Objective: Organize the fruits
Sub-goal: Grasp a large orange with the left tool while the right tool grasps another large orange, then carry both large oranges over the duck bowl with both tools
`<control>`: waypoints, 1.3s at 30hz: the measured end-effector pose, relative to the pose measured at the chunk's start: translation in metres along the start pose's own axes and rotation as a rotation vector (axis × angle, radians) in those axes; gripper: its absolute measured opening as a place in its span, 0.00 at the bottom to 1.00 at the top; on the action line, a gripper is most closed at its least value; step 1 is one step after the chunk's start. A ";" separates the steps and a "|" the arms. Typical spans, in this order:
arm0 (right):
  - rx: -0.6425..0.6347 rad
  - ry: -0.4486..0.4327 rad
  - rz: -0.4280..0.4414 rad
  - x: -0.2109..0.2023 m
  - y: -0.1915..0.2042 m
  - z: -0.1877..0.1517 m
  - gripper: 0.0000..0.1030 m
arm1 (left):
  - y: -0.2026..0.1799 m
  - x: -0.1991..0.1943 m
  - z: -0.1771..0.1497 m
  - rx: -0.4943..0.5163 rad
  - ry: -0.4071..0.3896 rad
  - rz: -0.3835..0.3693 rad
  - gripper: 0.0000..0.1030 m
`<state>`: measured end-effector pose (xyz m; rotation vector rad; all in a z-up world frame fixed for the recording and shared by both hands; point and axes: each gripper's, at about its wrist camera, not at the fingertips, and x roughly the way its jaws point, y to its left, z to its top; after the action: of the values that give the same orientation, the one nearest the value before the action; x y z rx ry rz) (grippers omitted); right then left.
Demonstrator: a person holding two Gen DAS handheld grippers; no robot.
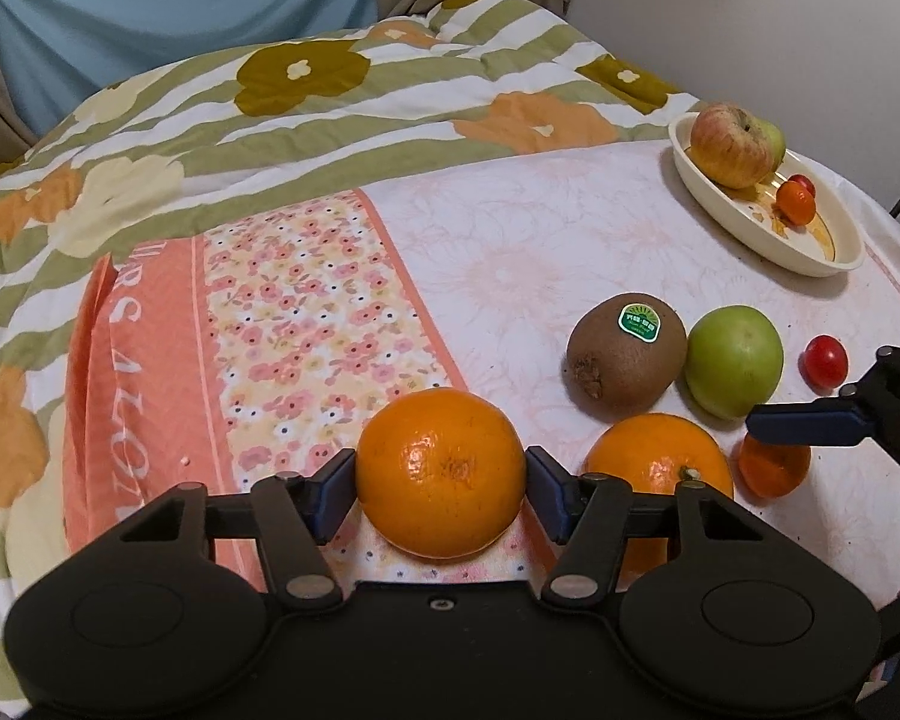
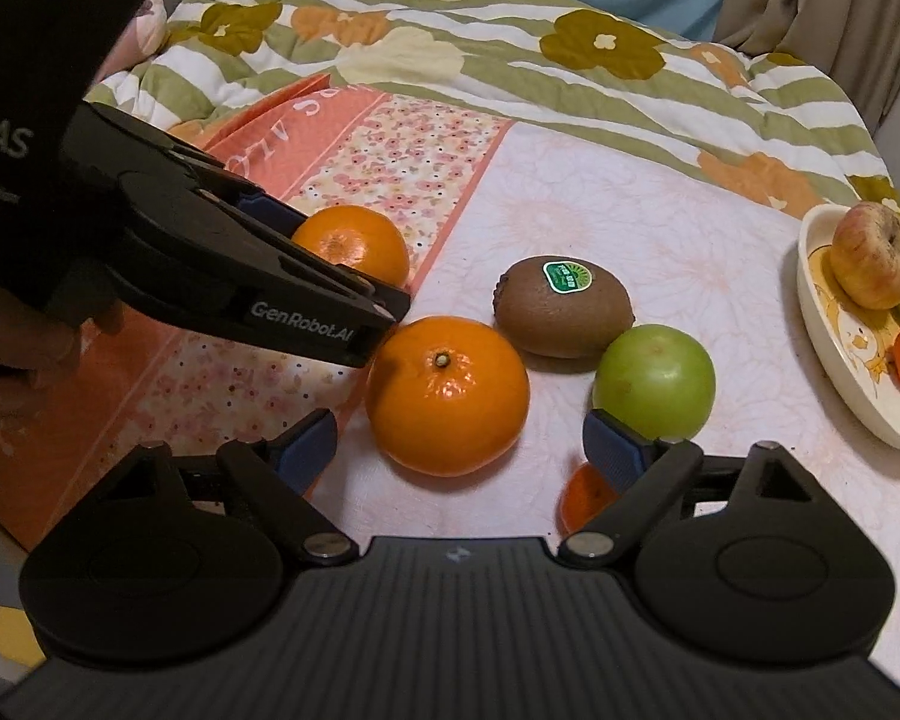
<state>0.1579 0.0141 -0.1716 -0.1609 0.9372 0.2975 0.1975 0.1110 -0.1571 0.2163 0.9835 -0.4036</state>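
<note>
on a floral bedspread (image 1: 510, 228), seen from the left wrist, the left gripper (image 1: 440, 489) clamps a large orange (image 1: 441, 474) between its blue pads, with a kiwi (image 1: 627, 357), a green apple (image 1: 735, 360) and a cherry tomato (image 1: 824, 361) beyond and a white dish (image 1: 822, 252) of fruit far right. from the right wrist, the right gripper (image 2: 461, 450) hangs spread wide, grasping nothing, a second orange (image 2: 447, 396) just ahead between its fingers.

Floral bedsheet (image 1: 510, 228) carries 2 oranges (image 2: 447, 396), kiwi (image 1: 627, 357), green apple (image 1: 735, 360), cream dish (image 1: 834, 261).
</note>
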 end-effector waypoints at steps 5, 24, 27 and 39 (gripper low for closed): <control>0.004 0.003 0.011 0.005 -0.001 -0.001 0.95 | 0.001 -0.004 -0.006 -0.005 0.000 0.008 0.62; -0.018 -0.002 0.010 0.021 0.003 -0.001 0.75 | 0.005 -0.020 -0.025 -0.050 0.017 0.058 0.62; -0.015 -0.004 0.009 0.020 0.004 -0.001 0.75 | 0.005 -0.025 -0.028 -0.062 0.013 0.063 0.62; 0.005 -0.068 0.024 -0.017 -0.004 0.003 0.75 | -0.002 -0.056 -0.030 -0.119 -0.034 0.077 0.62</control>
<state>0.1518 0.0083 -0.1566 -0.1341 0.8728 0.3206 0.1464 0.1330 -0.1267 0.1390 0.9598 -0.2765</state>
